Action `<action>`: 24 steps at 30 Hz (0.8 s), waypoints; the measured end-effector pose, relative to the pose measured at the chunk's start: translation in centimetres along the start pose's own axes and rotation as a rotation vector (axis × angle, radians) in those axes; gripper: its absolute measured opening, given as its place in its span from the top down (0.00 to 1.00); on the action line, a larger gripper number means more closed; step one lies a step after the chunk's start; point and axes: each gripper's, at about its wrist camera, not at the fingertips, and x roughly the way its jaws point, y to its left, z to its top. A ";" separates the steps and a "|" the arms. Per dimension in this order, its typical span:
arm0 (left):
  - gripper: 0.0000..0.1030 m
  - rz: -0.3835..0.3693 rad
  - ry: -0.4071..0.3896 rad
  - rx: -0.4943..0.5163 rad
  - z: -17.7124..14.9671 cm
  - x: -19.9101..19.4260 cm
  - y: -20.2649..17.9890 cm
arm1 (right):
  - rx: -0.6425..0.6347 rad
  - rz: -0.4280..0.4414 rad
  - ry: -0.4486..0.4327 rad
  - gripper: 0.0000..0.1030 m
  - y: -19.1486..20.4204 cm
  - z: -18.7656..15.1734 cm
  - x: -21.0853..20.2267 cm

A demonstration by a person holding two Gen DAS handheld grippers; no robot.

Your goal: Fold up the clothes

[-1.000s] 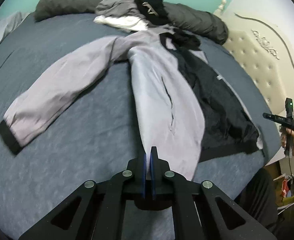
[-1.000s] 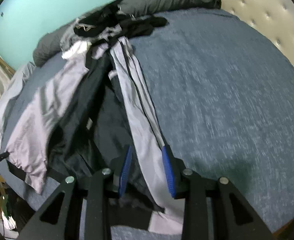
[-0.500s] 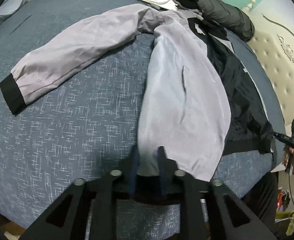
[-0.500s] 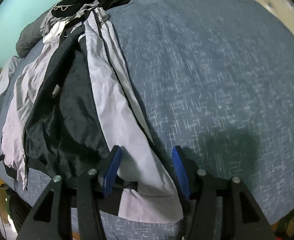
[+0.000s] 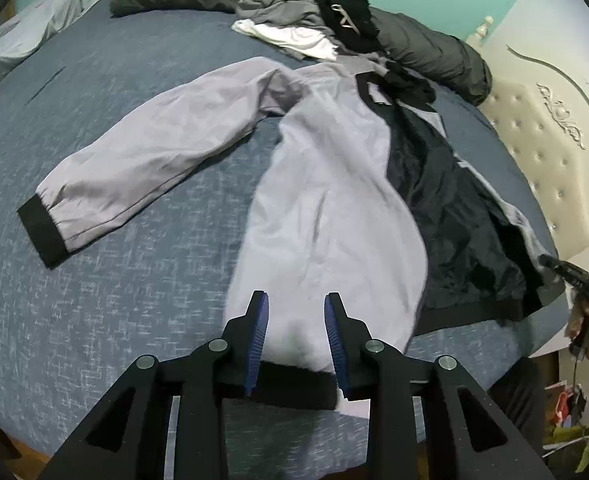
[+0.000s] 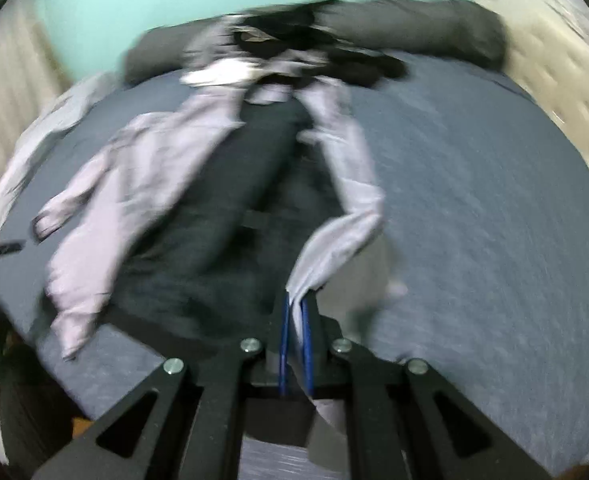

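Observation:
A light grey jacket [image 5: 326,200] with a black lining [image 5: 454,220] lies open on the blue bed [image 5: 94,300], one sleeve [image 5: 146,160] stretched out to the left. My left gripper [image 5: 296,296] hovers at the jacket's lower hem. Its jaws are opening, the hem lies loosely between them, and the pads do not press on it. In the blurred right wrist view my right gripper [image 6: 296,300] is closing on the edge of the jacket's [image 6: 346,184] other front panel. That cloth is pinched between the blue pads and lifted off the bed.
A pile of grey, white and black clothes [image 5: 294,20] lies at the far end against a dark rolled duvet [image 5: 426,56]. A cream tufted headboard [image 5: 542,152] stands on the right. A person's hand [image 5: 586,332] holds the other gripper at the bed's right edge.
The left jaws went from shut to apart over the hem. The right jaws widened around the front panel, then clamped on it and pulled it up, and the view swung.

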 end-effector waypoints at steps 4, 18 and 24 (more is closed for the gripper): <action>0.68 -0.025 -0.009 0.018 0.3 -0.2 -1.6 | -0.136 0.102 0.099 0.94 8.1 -0.8 4.1; 0.64 -0.061 -0.012 0.036 1.1 0.3 -2.7 | -0.145 0.332 0.195 0.70 13.0 -3.7 7.5; 0.62 -0.095 0.020 0.041 0.8 1.8 -3.7 | 0.079 0.208 0.084 0.64 4.1 -1.7 5.1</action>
